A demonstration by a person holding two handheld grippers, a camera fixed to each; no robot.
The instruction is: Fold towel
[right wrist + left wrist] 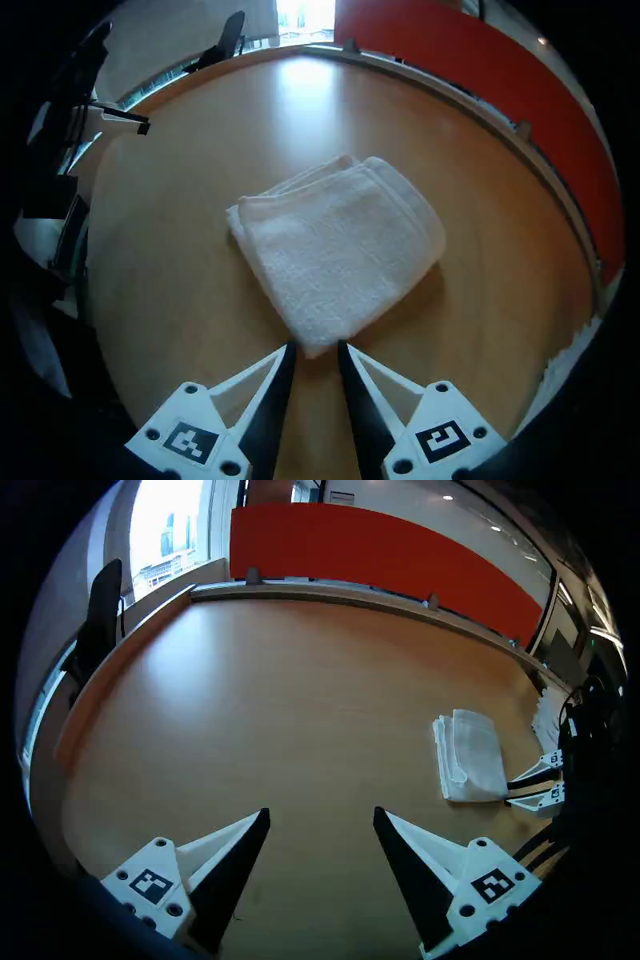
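Towel (336, 248) lies folded in compact stack on counter (280, 704); folding looks near done. Right tongs (314, 346) nearly closed, narrow gap, tips at towel's near corner, no clear pinch. Left tongs (320, 812) wide open, empty, well apart from towel. Next move likely: square up stack or back off

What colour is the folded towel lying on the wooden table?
White, with no pattern; the towel shows best in the right gripper view.
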